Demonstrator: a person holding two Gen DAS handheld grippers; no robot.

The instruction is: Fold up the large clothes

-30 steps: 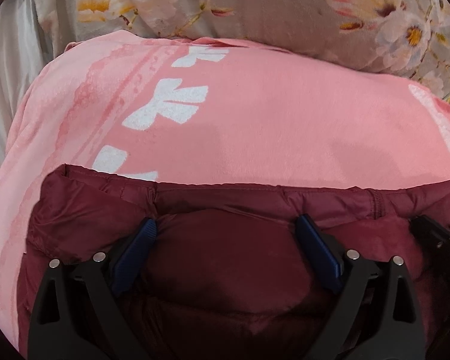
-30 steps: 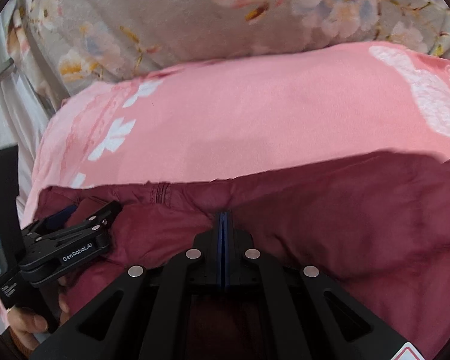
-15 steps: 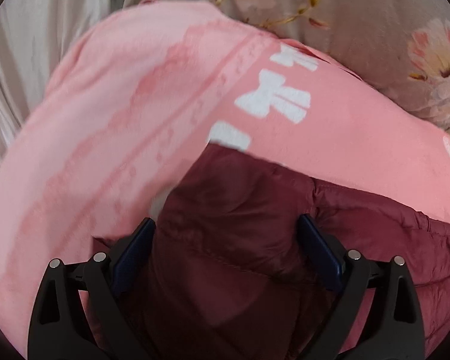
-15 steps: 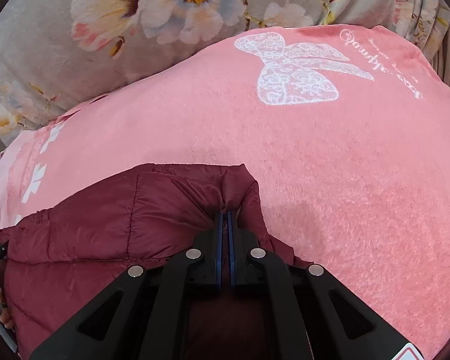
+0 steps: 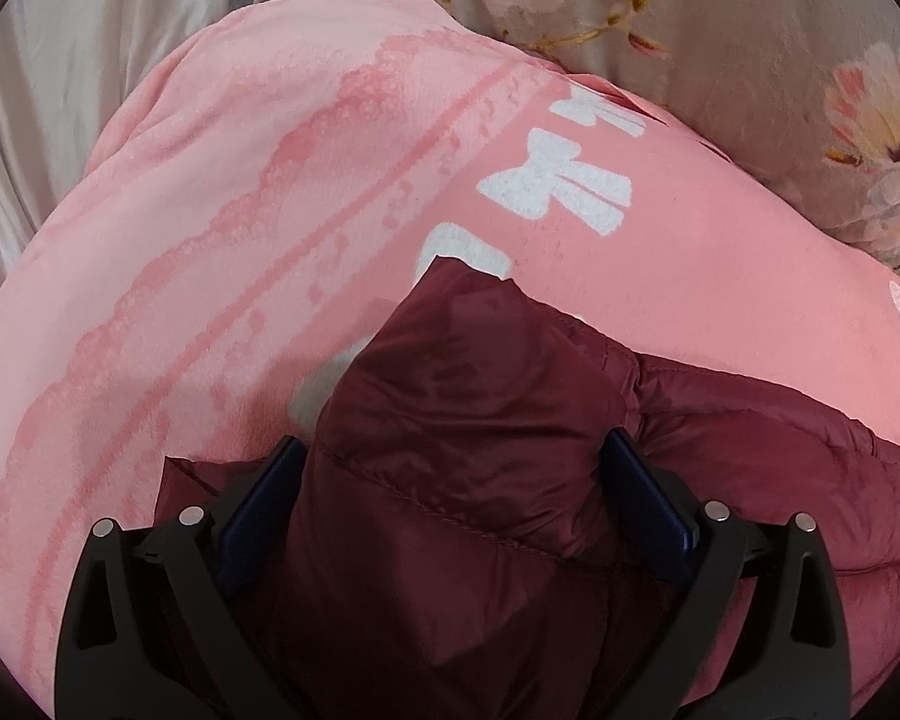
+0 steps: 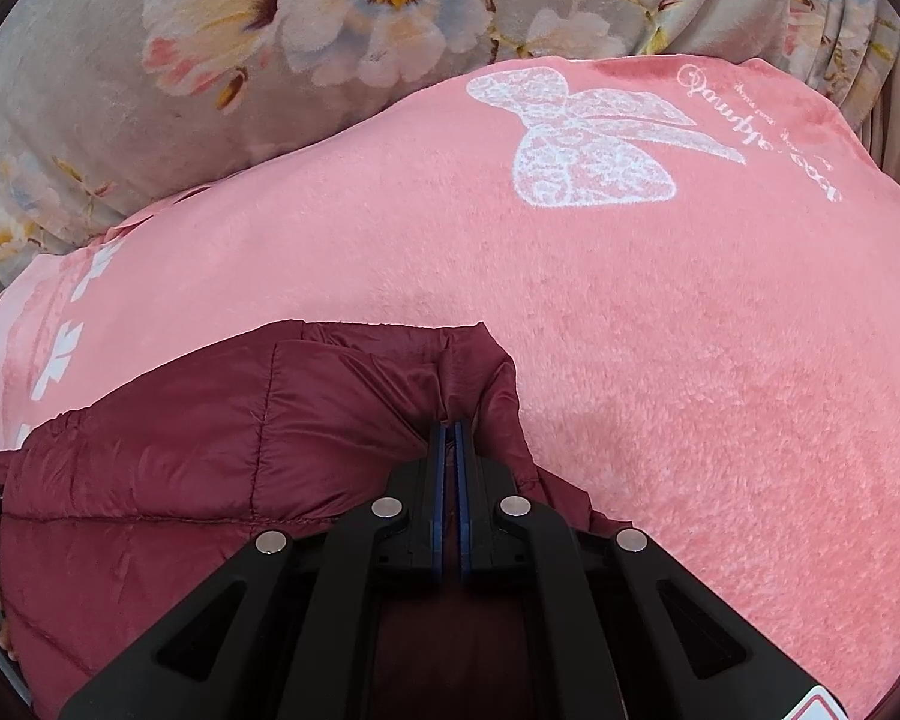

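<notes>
Maroon puffer jacket (image 5: pixel 468 432) lies on the pink blanket (image 5: pixel 222 252), below its white bow prints. Left tool (image 5: pixel 456 480) spread wide, a jacket fold bulging between its fingers. Right tool (image 6: pixel 450 450) clamped on the jacket's corner, blue pads nearly meeting.

Left gripper (image 5: pixel 450 480): black frame, blue pads (image 5: pixel 261 498), jaws spread wide, one finger on each side of a thick bulge of maroon jacket (image 5: pixel 480 420); whether the pads press it cannot be told.

Right gripper (image 6: pixel 450 438): black frame, blue pads (image 6: pixel 437 480), jaws drawn almost together, a thin pinch of the jacket's edge clamped at the tips.

Person's hand: fingertips only, at the left rim of the right wrist view.
</notes>
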